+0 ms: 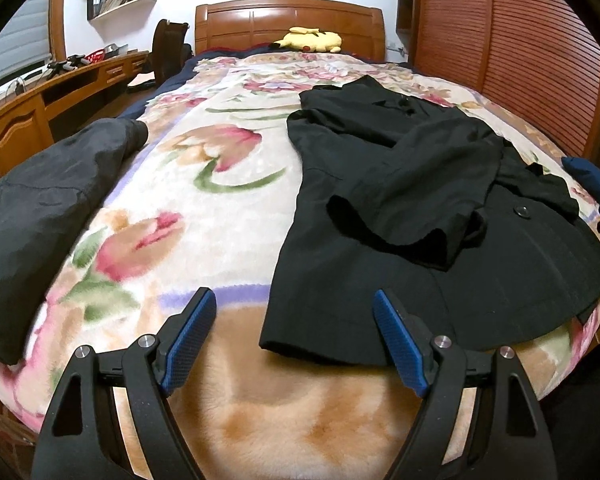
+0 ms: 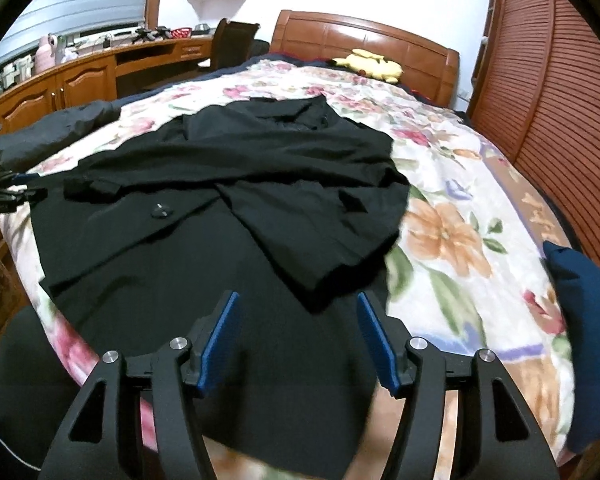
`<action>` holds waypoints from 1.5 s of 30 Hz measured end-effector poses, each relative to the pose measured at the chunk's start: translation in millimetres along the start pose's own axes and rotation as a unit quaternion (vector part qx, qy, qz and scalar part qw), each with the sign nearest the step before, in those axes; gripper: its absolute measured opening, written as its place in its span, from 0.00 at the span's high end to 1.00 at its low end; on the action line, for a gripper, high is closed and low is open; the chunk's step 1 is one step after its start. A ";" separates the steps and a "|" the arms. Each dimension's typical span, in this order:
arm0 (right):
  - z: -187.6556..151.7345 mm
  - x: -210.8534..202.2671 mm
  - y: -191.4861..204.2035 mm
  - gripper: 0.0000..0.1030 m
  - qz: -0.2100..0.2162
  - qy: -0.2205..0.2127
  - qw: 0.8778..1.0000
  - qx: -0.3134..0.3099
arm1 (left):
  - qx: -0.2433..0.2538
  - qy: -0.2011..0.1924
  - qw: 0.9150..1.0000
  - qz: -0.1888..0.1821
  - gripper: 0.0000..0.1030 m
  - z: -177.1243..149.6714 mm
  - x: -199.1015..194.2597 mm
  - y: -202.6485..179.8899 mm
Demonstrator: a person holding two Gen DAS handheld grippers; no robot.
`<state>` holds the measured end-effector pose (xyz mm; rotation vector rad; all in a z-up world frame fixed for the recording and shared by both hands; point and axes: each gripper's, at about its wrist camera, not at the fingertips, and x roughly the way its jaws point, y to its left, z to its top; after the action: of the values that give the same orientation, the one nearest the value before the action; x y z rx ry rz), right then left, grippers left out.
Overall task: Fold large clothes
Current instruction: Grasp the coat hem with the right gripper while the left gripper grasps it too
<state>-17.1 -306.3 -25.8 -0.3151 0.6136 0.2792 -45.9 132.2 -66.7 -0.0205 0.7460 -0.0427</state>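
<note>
Blue-padded fingers of the left hand-held gripper [image 1: 294,312] are seen spread wide, nothing between them, above the near edge of the floral blanket [image 1: 204,208] on the bed, with the lower left hem corner of the black coat [image 1: 380,240] just beyond the right pad. The right hand-held gripper [image 2: 298,312] is held over the lower part of the same coat [image 2: 204,240], its jaws parted at a moderate width and closed on nothing; cloth lies beneath them, not between the pads. The coat is spread flat on the blanket, collar toward the wooden headboard [image 1: 288,20], both sleeves folded across the front, one button [image 2: 159,211] showing. A second dark garment [image 1: 40,200] is lying bunched at the bed's left edge. A yellow plush toy [image 1: 310,40] is set by the headboard.
</note>
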 end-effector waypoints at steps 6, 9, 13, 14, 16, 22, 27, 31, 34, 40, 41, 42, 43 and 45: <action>-12.8 9.7 -26.7 0.39 -0.007 0.035 0.999 0.038 | 0.003 -0.002 1.000 0.002 0.47 -1.2 -1.9 -1.8; -19.0 14.6 -31.4 0.39 0.005 0.048 0.997 0.052 | 0.003 -0.002 1.000 -0.010 0.60 -2.2 -4.0 -2.1; -22.9 22.0 -28.7 0.39 0.026 0.060 0.996 0.053 | 0.011 0.000 1.000 -0.012 0.65 -3.4 -5.1 -6.3; -22.9 22.1 -27.1 0.39 0.029 0.060 0.996 0.053 | 0.012 0.001 1.000 -0.013 0.68 -3.4 -5.5 -7.0; -25.4 22.2 -26.9 0.39 0.035 0.059 0.996 0.053 | 0.013 0.002 1.000 -0.015 0.77 -3.1 -6.7 -6.9; -29.5 20.7 -24.2 0.39 0.040 0.061 0.996 0.052 | 0.018 -0.003 0.999 -0.034 0.93 -4.6 -17.5 -11.5; -35.4 11.8 -19.4 0.40 0.053 0.062 0.996 0.048 | 0.016 -0.035 0.998 -0.039 0.96 -14.1 -41.1 -19.7; -40.1 6.4 -15.2 0.48 0.063 0.062 0.995 0.043 | 0.002 -0.060 0.997 -0.047 0.98 -18.0 -59.7 -19.1; -38.8 4.0 -14.4 0.65 0.069 0.057 0.995 0.043 | 0.007 -0.071 0.996 -0.045 0.99 -16.2 -68.5 -19.7; -32.8 1.5 -10.4 0.82 0.063 0.043 0.996 0.039 | 0.032 -0.073 0.996 -0.033 1.00 -6.9 -70.8 -19.5; -32.2 1.4 -9.6 0.82 0.063 0.042 0.996 0.039 | 0.032 -0.071 0.996 -0.030 1.00 -6.1 -69.4 -18.6; -31.7 1.5 -8.4 0.82 0.062 0.042 0.996 0.038 | 0.031 -0.069 0.997 -0.028 1.00 -5.2 -67.0 -16.4; -31.4 1.9 -7.3 0.82 0.060 0.043 0.997 0.035 | 0.029 -0.065 0.997 -0.023 0.99 -4.2 -63.6 -13.8; -31.7 3.9 -4.9 0.82 0.057 0.047 0.997 0.029 | 0.024 -0.056 0.998 -0.008 0.85 -3.0 -56.4 -9.7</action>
<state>-28.7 -321.8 -51.6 -0.2386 0.7319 0.3570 -89.6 125.1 -30.3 0.0165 0.6332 -0.0745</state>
